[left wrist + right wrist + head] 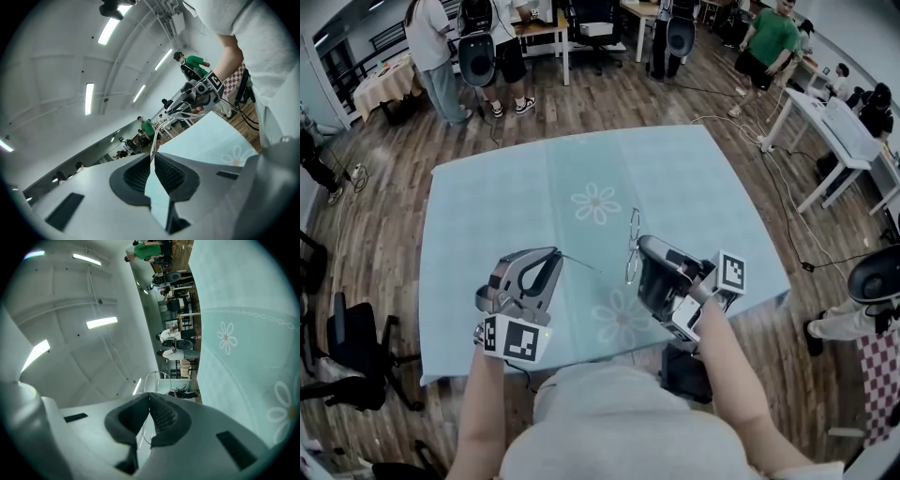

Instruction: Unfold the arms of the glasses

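Thin wire-rimmed glasses (pixel 634 232) hang above the light blue tablecloth (pixel 516 197), between my two grippers. My right gripper (pixel 639 247) is shut on the frame at one lens, whose wire rim (pixel 157 377) shows just past the closed pads. One slim arm (pixel 581 263) runs from the frame leftwards to my left gripper (pixel 557 254), which is shut on its end. In the left gripper view this arm (pixel 157 131) leads from the closed jaws of the left gripper (pixel 152 157) towards the right gripper (pixel 199 91). The second arm is too thin to make out.
Flower prints mark the cloth (pixel 596 202). Several people (pixel 431 52) stand beyond the far edge, near tables and office chairs. A black chair (pixel 356 356) is on the left, white tables (pixel 839 131) on the right, and cables (pixel 787 206) lie on the wooden floor.
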A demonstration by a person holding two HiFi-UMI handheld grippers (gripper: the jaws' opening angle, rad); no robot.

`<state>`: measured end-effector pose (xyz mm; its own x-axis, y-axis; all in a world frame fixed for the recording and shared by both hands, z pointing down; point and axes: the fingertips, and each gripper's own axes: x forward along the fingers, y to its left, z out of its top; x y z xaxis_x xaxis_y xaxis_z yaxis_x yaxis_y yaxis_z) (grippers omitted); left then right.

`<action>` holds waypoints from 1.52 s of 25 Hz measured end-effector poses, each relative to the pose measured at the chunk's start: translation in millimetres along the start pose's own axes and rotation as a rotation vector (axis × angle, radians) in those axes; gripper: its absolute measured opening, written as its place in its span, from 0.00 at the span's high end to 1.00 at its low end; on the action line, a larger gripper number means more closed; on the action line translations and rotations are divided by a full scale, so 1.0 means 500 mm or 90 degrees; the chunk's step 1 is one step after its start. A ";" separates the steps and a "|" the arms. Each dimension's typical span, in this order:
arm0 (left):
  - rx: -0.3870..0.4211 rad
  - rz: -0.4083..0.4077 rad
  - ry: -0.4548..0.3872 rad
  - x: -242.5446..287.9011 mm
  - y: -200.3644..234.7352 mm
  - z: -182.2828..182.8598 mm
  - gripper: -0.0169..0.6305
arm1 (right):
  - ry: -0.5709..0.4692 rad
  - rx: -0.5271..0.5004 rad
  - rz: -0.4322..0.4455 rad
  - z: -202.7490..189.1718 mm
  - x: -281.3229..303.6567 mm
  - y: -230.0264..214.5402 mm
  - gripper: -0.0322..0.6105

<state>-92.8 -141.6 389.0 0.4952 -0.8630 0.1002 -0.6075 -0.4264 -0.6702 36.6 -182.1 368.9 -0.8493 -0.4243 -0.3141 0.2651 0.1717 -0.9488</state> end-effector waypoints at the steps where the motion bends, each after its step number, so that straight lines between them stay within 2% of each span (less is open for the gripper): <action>1: 0.002 -0.003 0.001 -0.003 -0.003 0.000 0.92 | -0.005 -0.002 -0.002 0.003 -0.001 -0.001 0.94; 12: 0.010 -0.023 -0.003 -0.026 -0.021 0.014 0.93 | -0.050 -0.003 -0.022 0.028 -0.008 -0.014 0.94; 22: -0.001 -0.027 -0.020 -0.039 -0.027 0.024 0.92 | -0.059 -0.013 -0.034 0.033 -0.010 -0.027 0.94; 28: -0.022 -0.015 -0.008 -0.032 -0.019 0.009 0.93 | -0.017 0.012 0.018 0.009 0.001 -0.005 0.94; 33: -0.038 0.003 0.006 -0.027 0.003 0.000 0.92 | 0.009 0.030 0.024 -0.003 0.013 0.006 0.94; 35: -0.042 0.010 0.011 -0.025 0.007 -0.006 0.90 | 0.014 0.032 0.027 -0.005 0.013 0.007 0.94; 38: -0.055 0.026 0.009 -0.027 0.016 -0.011 0.78 | 0.018 0.033 0.030 -0.011 0.015 0.008 0.94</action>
<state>-107.9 -134.8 386.2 0.4595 -0.8841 0.0850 -0.6792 -0.4114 -0.6078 28.9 -179.9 362.6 -0.8474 -0.3916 -0.3585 0.3282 0.1444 -0.9335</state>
